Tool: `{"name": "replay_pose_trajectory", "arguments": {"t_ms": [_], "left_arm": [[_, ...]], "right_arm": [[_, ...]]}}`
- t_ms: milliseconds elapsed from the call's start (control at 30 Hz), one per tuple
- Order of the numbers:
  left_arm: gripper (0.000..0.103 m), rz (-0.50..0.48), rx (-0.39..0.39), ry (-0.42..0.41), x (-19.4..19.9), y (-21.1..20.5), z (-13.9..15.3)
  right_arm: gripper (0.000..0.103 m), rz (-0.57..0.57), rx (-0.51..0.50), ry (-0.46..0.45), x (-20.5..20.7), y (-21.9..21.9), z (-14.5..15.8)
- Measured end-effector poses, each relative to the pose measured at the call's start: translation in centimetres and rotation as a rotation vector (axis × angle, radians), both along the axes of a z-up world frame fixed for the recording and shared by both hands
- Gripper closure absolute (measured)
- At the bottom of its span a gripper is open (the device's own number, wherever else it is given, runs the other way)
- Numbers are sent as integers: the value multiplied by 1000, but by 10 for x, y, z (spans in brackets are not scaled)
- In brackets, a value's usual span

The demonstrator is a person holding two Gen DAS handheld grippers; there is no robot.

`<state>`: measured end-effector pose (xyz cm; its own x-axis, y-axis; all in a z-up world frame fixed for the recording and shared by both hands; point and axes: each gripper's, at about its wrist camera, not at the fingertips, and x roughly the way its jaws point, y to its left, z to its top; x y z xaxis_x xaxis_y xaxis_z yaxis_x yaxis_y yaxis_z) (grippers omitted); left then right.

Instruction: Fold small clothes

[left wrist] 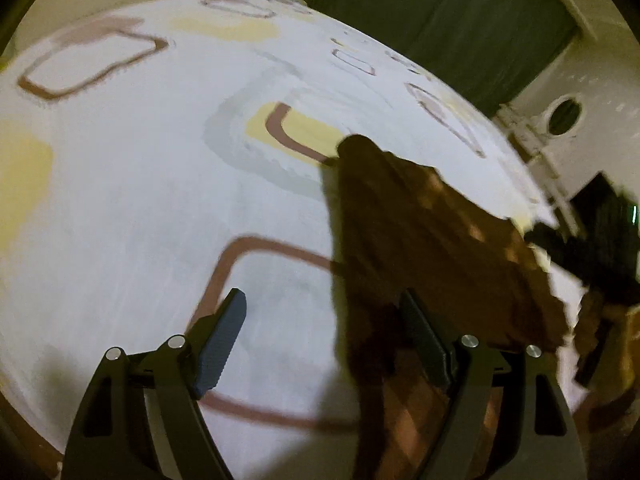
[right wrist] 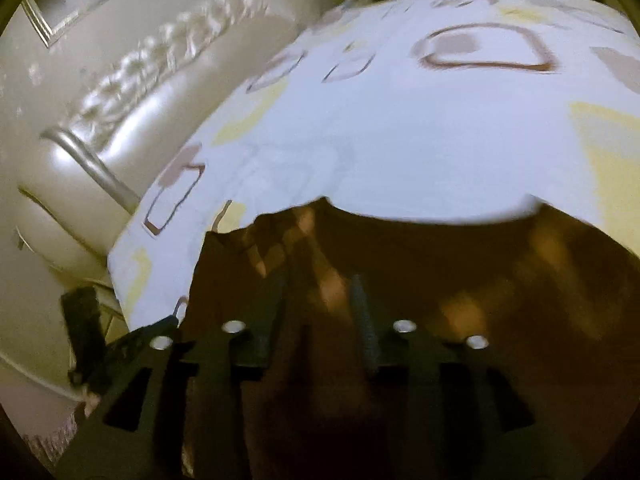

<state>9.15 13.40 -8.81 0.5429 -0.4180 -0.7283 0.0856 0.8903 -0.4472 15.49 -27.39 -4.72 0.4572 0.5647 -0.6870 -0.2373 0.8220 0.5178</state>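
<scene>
left wrist: mounted behind the left gripper (left wrist: 324,344), aimed obliquely down, bedsheet (left wrist: 140,200) seen close, green curtain (left wrist: 440,20) behind | right wrist: aimed obliquely down, brown garment (right wrist: 440,280) seen very close, padded headboard (right wrist: 120,112) at left | shared: sheet and garment

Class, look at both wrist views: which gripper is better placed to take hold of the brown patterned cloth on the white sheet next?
Probably the right gripper: the brown patterned cloth fills the view ahead of its parted fingers. The left gripper opens mostly over bare white sheet, cloth at one finger only.
</scene>
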Motion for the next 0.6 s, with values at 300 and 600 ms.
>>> {"name": "replay_pose_trajectory", "arguments": {"t_ms": [300,600], "left_arm": [[25,-166,-58,67,-55,4,6],[24,-278,-72,139,-82,-17,0]], "right_arm": [[54,-222,96,102,-152,-141,-23],[54,-95,176,203,-224,-155,-50]]}}
